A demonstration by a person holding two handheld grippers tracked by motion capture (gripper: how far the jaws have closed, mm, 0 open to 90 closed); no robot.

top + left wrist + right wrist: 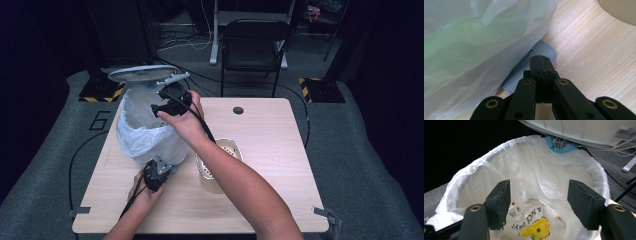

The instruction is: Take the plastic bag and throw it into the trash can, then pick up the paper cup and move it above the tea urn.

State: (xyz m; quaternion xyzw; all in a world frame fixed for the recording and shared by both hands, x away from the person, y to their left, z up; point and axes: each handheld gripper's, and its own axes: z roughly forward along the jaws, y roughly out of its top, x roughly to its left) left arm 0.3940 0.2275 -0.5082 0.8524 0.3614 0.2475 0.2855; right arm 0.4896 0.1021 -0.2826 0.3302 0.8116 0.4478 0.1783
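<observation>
A: Status?

B: Right gripper (537, 206) over the bin (131, 131), jaws apart, empty. Wrapper (530, 223) lies at the bottom of the liner. Left gripper (542, 65) fully closed, pressing the pedal (543, 49).

A: Keep the pedal down, lid (142, 73) raised, until the right gripper clears the rim.

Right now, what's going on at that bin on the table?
A person works a pedal bin lined with a white bag. The left hand-held gripper, jaws shut, presses on the grey pedal at its base, and the lid stands raised. The right hand-held gripper hangs over the bin's mouth, jaws apart with nothing between them; a printed wrapper lies at the bottom. A paper cup stands beside the bin.
</observation>
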